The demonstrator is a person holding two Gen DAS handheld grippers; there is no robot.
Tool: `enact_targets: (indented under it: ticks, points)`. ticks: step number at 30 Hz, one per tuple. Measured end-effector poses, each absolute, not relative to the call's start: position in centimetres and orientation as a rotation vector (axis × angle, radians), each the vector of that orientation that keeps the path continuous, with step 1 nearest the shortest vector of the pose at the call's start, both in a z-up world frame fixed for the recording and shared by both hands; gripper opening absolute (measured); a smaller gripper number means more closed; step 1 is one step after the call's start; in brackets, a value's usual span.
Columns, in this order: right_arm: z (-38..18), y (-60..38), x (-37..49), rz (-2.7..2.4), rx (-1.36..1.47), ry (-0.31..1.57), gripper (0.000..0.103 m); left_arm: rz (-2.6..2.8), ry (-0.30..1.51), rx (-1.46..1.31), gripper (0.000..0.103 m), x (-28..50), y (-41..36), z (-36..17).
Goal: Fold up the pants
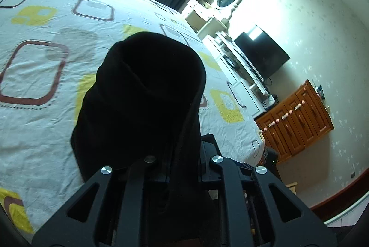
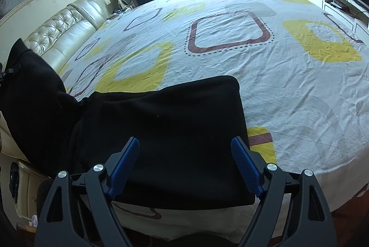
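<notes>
We find the black pants (image 2: 161, 131) lying on the bed (image 2: 288, 90) near its front edge, one end already flat and squared off in the right wrist view, the other end raised off the sheet at the left of that view. In the left wrist view the same dark cloth (image 1: 143, 97) hangs in a bunched loop directly ahead of the left gripper (image 1: 170, 168) and runs down between its arms. We judge that this gripper is clamped on the pants; its fingertips are buried in the fabric, so the closure itself is inferred from the cloth hanging from it.

The right gripper (image 2: 185, 162) hovers over the flat portion with its blue pads (image 2: 125, 164) well apart and nothing between them. We judge it is placed there either to pin the flat layer or to take a corner while the raised end is carried across for the next fold.

The patterned sheet beneath is lightly creased. A padded headboard (image 2: 69, 25) stands at the far left of the bed. Across the room, in the left wrist view, are a television (image 1: 260, 55) on a white unit and a wooden cabinet (image 1: 297, 122) with its doors shut; its contents are not visible. No container holds any part of the pants.
</notes>
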State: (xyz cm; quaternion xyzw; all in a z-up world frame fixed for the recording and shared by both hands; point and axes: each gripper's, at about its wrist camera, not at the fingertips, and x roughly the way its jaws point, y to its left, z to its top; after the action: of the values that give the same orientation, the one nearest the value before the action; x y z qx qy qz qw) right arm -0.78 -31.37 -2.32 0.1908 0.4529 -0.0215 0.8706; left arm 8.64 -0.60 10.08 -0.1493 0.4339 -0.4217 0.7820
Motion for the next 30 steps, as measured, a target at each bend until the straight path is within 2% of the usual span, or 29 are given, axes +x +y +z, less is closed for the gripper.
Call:
enact_targets:
  ticks: [7, 15, 19, 21, 25, 28, 30]
  points:
    - [-2.1, -31.7, -0.8, -0.030, 0.429, 0.939, 0.081, -0.936, 1.084, -0.129, 0.014, 8.4, -12.9, 3.8]
    - [-3.0, -32.9, -0.8, -0.027, 0.509, 0.952, 0.081, -0.830, 1.202, 0.101, 0.017, 7.4, -20.7, -2.9]
    - [-3.2, -33.6, -0.9, -0.022, 0.554, 0.947, 0.081, -0.825, 1.241, 0.025, 0.029, 7.7, -21.3, -3.1]
    - [-3.3, -33.8, -0.9, -0.020, 0.573, 0.944, 0.081, -0.846, 1.249, -0.042, 0.042, 7.7, -21.3, -2.7]
    - [-3.3, -34.2, -0.9, -0.009, 0.605, 0.941, 0.081, -0.913, 1.260, -0.169, 0.044, 7.2, -20.9, -1.6]
    - [-3.6, -34.6, -0.9, 0.012, 0.638, 0.944, 0.081, -0.935, 1.201, -0.250, 0.045, 6.2, -19.2, 0.1]
    - [-3.7, -35.2, -0.9, 0.033, 0.683, 0.948, 0.081, -0.946, 1.141, -0.300, 0.061, 5.5, -16.8, 1.4]
